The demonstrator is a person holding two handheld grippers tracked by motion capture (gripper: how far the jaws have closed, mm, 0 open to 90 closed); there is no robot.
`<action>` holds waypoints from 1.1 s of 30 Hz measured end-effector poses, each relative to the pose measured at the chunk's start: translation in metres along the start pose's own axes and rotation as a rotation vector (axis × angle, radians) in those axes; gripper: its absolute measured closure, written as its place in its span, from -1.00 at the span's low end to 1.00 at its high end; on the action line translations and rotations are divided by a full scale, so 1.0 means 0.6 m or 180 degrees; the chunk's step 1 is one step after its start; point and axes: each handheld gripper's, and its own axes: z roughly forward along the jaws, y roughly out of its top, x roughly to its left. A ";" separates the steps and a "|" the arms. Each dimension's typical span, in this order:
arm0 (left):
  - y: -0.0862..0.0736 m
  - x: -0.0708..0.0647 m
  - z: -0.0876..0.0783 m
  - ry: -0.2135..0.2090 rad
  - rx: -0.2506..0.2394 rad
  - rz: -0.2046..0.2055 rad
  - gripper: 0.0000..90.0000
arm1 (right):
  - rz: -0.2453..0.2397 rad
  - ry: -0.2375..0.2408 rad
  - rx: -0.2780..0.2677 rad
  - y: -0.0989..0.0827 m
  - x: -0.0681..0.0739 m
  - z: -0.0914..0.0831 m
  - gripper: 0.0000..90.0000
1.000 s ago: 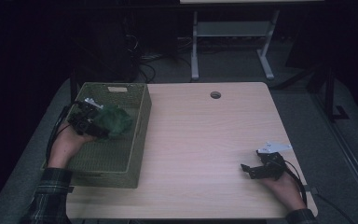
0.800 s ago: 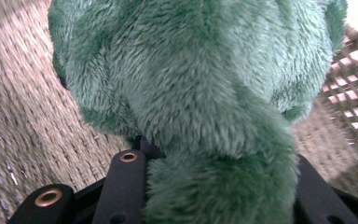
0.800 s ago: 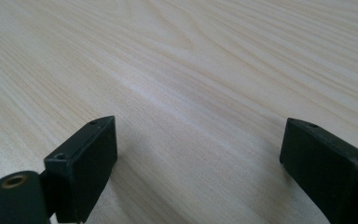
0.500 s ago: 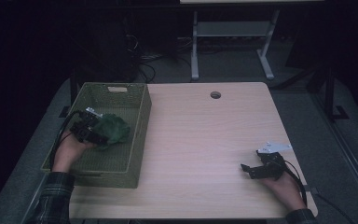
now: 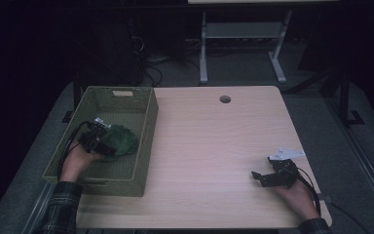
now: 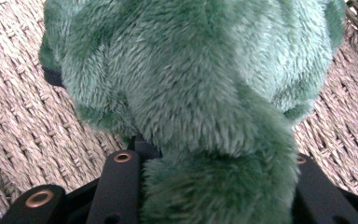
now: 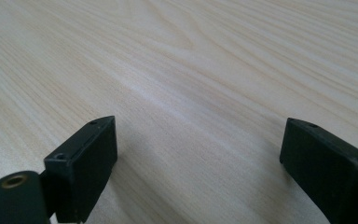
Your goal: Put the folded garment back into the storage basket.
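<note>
A green plush toy [image 5: 121, 140] lies inside the woven green basket [image 5: 148, 122] at the table's left side. My left gripper [image 5: 103, 144] reaches into the basket from the left, and its jaws have just been opening with the toy still between them. In the left gripper view the fur [image 6: 191, 93] fills the gap between both black jaws and rests on the woven floor [image 6: 18, 102]. My right gripper [image 5: 257, 177] rests on the wooden table [image 5: 214, 141] near the front right. It is open, and bare wood lies between its jaws [image 7: 198, 154].
The basket's walls rise around the left hand. A round cable hole [image 5: 225, 99] sits near the table's far edge. Beyond the table stand a white metal frame [image 5: 243, 44] and cables on the dark floor.
My left hand has sunk lower into the basket with the plush toy, which now rests on the basket floor. The right gripper has stayed in place.
</note>
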 end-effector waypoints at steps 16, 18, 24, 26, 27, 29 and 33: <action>-0.001 0.004 -0.006 0.0032 -0.0120 -0.0056 -0.49 | -0.0002 0.0004 0.0000 0.000 0.000 0.000 -0.76; -0.002 0.004 -0.007 0.0038 -0.0116 -0.0080 -0.64 | -0.0003 0.0004 0.0000 0.000 0.000 0.000 -0.76; -0.005 0.010 -0.025 0.0081 -0.0178 -0.0095 -0.71 | -0.0004 0.0004 0.0000 0.000 0.000 0.000 -0.76; -0.005 0.010 -0.033 0.0092 -0.0195 -0.0088 -0.71 | -0.0004 0.0003 0.0000 0.000 0.000 0.000 -0.76; -0.005 0.010 -0.037 0.0086 -0.0206 -0.0090 -0.71 | -0.0004 0.0004 0.0000 0.000 0.000 0.000 -0.76; -0.005 0.010 -0.040 0.0086 -0.0217 -0.0084 -0.71 | -0.0005 0.0003 0.0000 0.000 0.000 0.000 -0.76; -0.005 0.010 -0.058 0.0081 -0.0262 -0.0113 -0.71 | -0.0003 0.0004 0.0000 0.000 0.000 0.000 -0.76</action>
